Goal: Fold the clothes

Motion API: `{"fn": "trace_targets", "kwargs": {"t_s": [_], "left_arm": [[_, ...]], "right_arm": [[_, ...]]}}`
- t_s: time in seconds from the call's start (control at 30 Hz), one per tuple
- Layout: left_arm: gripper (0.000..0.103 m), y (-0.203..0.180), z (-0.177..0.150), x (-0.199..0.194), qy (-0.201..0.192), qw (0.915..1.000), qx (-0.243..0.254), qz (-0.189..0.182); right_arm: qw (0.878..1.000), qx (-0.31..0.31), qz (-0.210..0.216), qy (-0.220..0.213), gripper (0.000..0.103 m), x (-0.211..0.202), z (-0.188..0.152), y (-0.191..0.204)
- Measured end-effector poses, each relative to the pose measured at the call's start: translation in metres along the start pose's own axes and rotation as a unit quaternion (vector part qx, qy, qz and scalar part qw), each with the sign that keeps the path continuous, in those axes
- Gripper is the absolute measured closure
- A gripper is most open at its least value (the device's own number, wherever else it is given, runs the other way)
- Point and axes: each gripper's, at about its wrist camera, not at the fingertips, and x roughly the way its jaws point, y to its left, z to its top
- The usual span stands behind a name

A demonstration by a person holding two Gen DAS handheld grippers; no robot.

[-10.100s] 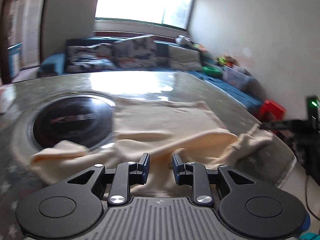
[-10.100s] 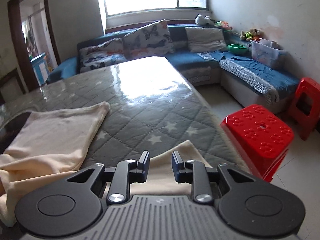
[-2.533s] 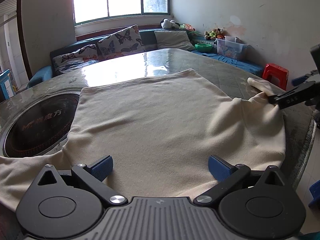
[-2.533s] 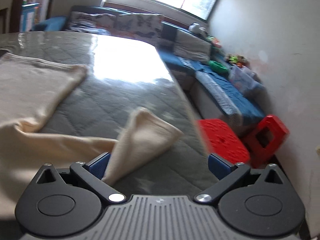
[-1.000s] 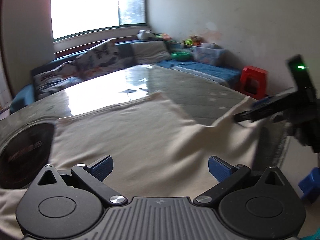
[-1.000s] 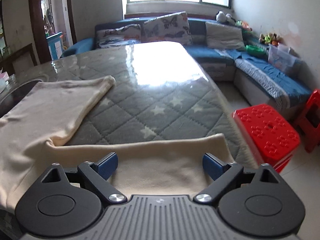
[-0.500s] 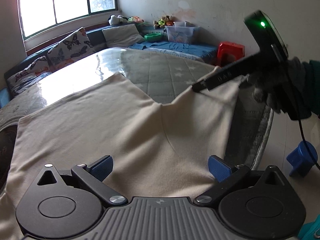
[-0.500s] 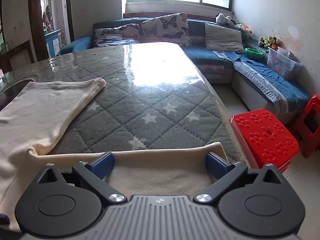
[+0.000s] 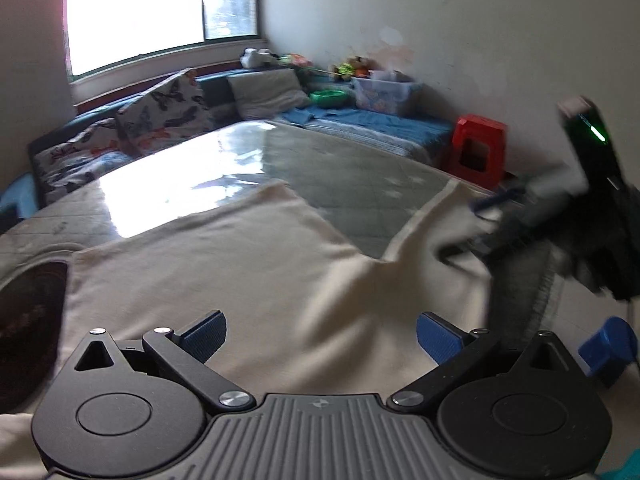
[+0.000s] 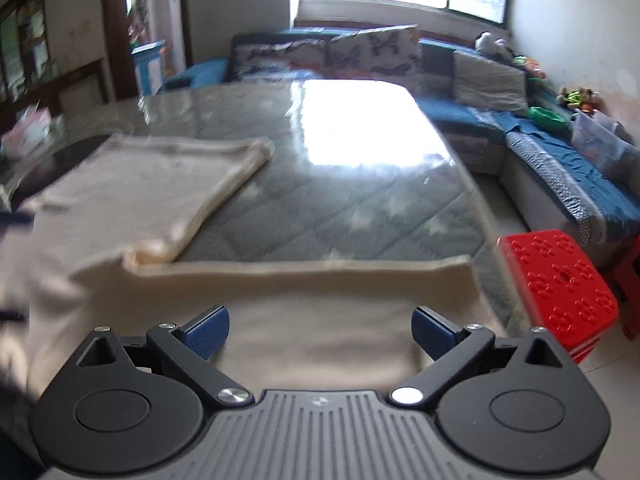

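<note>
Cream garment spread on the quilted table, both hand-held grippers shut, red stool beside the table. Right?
Not quite: both wrist views show the left hand-held gripper and right hand-held gripper open over the cream garment. The red stool does stand beside the table.

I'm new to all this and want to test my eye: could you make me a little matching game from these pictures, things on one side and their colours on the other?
Things:
1. garment
2. stool
3. bowl
4. sofa

Colours:
A. blue
B. cream
C. green
D. red

Pairs: 1-B, 2-D, 3-C, 4-A
</note>
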Motion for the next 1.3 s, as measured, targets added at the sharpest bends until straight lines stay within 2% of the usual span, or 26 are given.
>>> {"fn": "trace_targets", "kwargs": {"t_s": [0.2,0.37,0.53,0.73,0.83,1.07,1.2,1.3], "left_arm": [[0.000,0.046,0.008,0.007,0.011,0.9978,-0.041,0.050],[0.000,0.082,0.010,0.023,0.033,0.9926,-0.087,0.078],[0.000,0.110,0.007,0.035,0.048,0.9880,-0.129,0.071],[0.000,0.127,0.005,0.050,0.059,0.9849,-0.146,0.071],[0.000,0.132,0.003,0.055,0.061,0.9842,-0.148,0.075],[0.000,0.143,0.009,0.064,0.059,0.9826,-0.151,0.091],[0.000,0.148,0.017,0.065,0.047,0.9829,-0.145,0.104],[0.001,0.152,0.024,0.068,0.042,0.9816,-0.145,0.117]], "right_arm": [[1.000,-0.004,0.004,-0.001,0.004,-0.008,0.006,0.000],[0.999,-0.009,0.042,-0.021,0.004,-0.004,0.035,0.015],[0.995,-0.018,0.095,-0.020,0.010,0.023,0.063,0.045],[0.991,-0.038,0.128,0.005,0.017,0.064,0.087,0.077],[0.992,-0.043,0.112,0.022,0.017,0.086,0.096,0.084],[0.995,-0.057,0.086,0.007,0.021,0.101,0.114,0.088],[0.993,-0.046,0.106,0.001,0.021,0.096,0.125,0.085],[0.993,-0.054,0.101,0.016,0.030,0.103,0.126,0.088]]}}
